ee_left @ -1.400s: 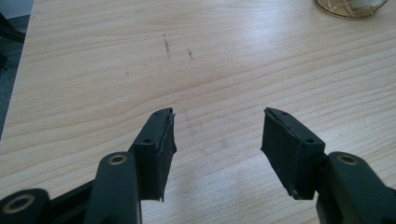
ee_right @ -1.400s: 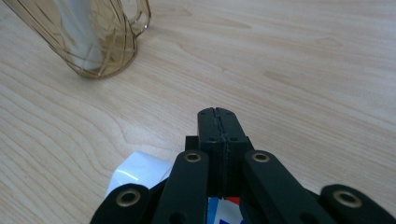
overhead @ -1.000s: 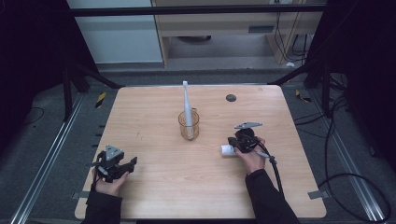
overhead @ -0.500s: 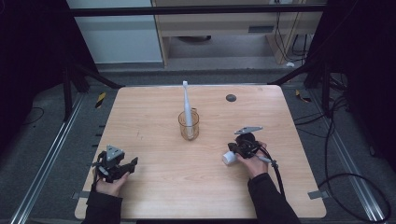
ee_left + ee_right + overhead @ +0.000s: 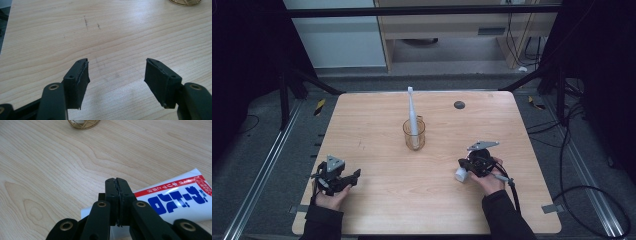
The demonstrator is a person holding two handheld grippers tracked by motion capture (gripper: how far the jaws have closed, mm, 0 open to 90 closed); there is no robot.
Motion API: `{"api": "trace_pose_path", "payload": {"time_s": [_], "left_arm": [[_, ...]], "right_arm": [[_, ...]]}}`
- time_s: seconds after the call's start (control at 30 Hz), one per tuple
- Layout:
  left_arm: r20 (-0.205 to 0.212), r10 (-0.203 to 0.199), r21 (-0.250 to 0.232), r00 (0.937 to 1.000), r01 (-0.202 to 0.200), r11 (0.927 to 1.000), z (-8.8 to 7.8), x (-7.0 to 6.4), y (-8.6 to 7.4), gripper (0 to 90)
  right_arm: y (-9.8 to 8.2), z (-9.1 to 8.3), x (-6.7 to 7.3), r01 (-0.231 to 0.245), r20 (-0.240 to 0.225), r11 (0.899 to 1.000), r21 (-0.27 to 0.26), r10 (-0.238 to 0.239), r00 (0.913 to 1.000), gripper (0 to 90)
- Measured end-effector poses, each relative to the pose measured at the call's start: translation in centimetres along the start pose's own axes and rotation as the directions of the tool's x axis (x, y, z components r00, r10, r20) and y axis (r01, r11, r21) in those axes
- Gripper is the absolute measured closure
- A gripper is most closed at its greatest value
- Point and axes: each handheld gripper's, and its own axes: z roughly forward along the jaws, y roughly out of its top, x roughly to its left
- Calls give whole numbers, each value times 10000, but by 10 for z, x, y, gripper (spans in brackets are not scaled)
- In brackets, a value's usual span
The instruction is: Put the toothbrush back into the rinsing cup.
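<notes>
A white toothpaste tube (image 5: pixel 175 200) with red and blue print lies flat on the wooden table (image 5: pixel 372 120), passing under my right gripper (image 5: pixel 116 181). That gripper's jaws are pressed together with nothing visible between them. In the high view the right gripper (image 5: pixel 466 167) is right of centre, with the tube's white end (image 5: pixel 460 174) at its left. My left gripper (image 5: pixel 353 176) rests near the front left corner. Its jaws (image 5: pixel 116 75) have just been opening and stand wide apart over bare wood. A white toothbrush (image 5: pixel 412 107) stands in a clear amber cup (image 5: pixel 414 135) at mid-table.
A small dark round mark (image 5: pixel 459 104) sits near the table's far right edge. The cup's base shows at the top of both gripper views (image 5: pixel 185 2) (image 5: pixel 83 123). Metal frame rails and cables run along the floor on both sides.
My right gripper has shifted toward the person's side of the table, and the tube's white end has shifted along with it. The left hand has stayed in place.
</notes>
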Motion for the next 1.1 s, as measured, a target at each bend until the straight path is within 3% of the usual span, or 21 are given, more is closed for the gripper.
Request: {"api": "trace_pose_path", "payload": {"time_s": [0.47, 0.67, 1.1], "left_arm": [[-143, 65, 176, 9999, -63, 9998, -1, -1, 2, 301], [-267, 11, 313, 9996, -3, 9995, -1, -1, 2, 249], [-288, 105, 257, 9995, -98, 9996, -1, -3, 2, 238]], "right_arm": [[-9, -12, 0, 131, -65, 9997, 224, -130, 9999, 897], [-17, -22, -3, 2, -24, 9996, 277, -1, 10000, 896], [-26, -39, -10, -238, 47, 9995, 195, 237, 9997, 879]]}}
